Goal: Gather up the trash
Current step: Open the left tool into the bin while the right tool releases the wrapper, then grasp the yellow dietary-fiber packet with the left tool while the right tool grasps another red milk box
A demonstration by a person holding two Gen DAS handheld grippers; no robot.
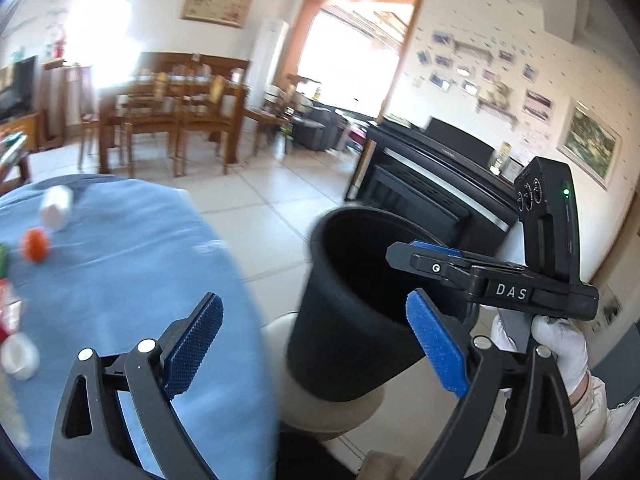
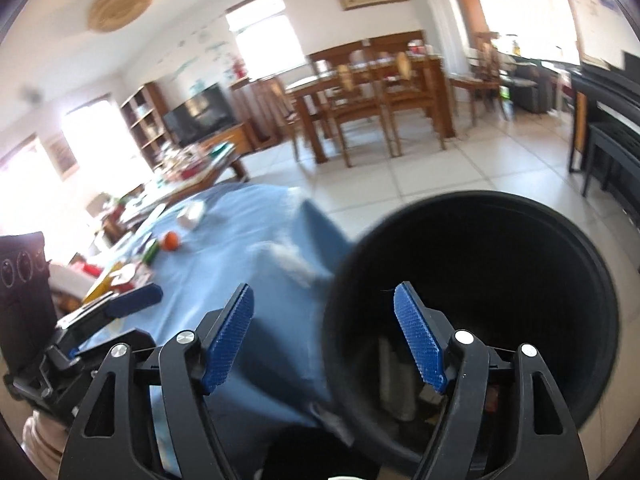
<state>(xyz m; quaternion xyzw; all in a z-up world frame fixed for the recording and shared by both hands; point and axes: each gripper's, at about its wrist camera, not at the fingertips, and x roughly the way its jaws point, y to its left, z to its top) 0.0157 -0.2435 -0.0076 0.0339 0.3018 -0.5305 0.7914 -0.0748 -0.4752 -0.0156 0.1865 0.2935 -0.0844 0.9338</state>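
The surface, draped in blue cloth, is carrying the trash along its far side, while the black bin is sitting on a pale stool just beside its edge, probably to keep drops short. The right hand-held gripper is hanging over the bin's near rim, jaws apart and empty. The left hand-held gripper is likewise gaping, nothing between its pads, well short of the white bottle, orange cap and white lid.

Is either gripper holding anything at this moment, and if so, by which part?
Nothing is held. The left gripper and right gripper both have their jaws wide open and empty; the right one is over the black bin.
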